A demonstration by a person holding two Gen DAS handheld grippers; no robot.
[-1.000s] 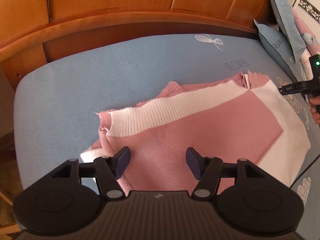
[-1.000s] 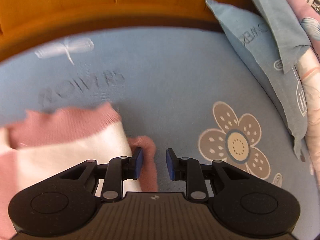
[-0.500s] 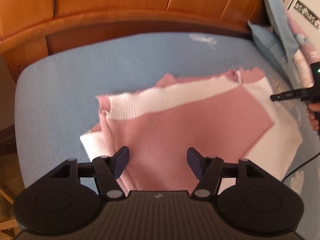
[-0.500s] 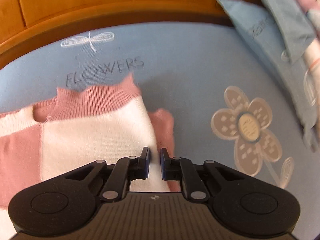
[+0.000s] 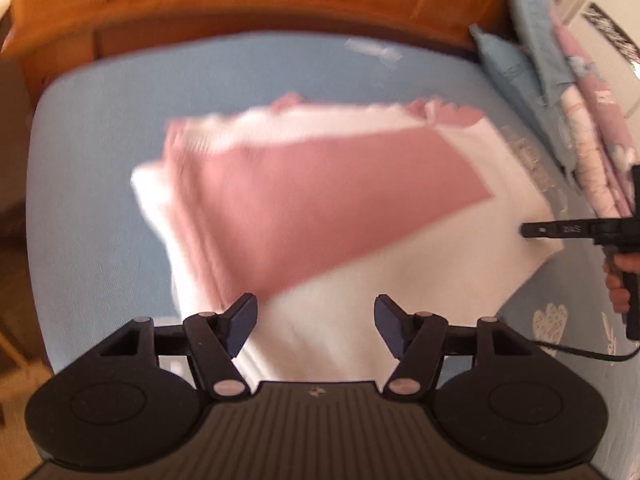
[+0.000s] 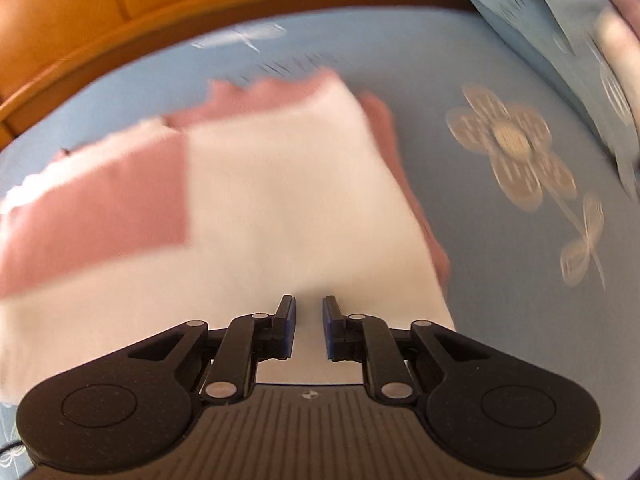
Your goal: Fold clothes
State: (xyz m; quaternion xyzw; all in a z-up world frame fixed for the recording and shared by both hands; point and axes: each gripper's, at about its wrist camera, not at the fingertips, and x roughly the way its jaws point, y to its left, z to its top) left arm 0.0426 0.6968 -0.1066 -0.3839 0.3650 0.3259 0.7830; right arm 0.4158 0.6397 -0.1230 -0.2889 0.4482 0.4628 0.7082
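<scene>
A pink and white knitted sweater [image 5: 320, 200] lies folded flat on the blue bedsheet [image 5: 100, 160]. My left gripper [image 5: 316, 316] hovers open over its near white edge, with nothing between the fingers. In the right wrist view the right gripper [image 6: 309, 320] is above the white panel of the sweater [image 6: 280, 208]; its jaws stand a narrow gap apart and are opening, with no cloth pinched between them. From the left wrist view, the right gripper [image 5: 528, 232] reaches in from the right at the sweater's right corner, held by a person's hand [image 5: 618, 280].
An orange padded headboard [image 5: 240, 0] runs along the far side of the bed. Blue and pink pillows [image 5: 532, 40] are stacked at the far right. A flower print [image 6: 516, 148] marks the sheet right of the sweater. A black cable [image 5: 580, 354] trails over the sheet.
Both grippers have drawn back toward the near side of the sweater. The right gripper moved from the sweater's pink right edge over its white panel; its jaws narrowed, then parted a little.
</scene>
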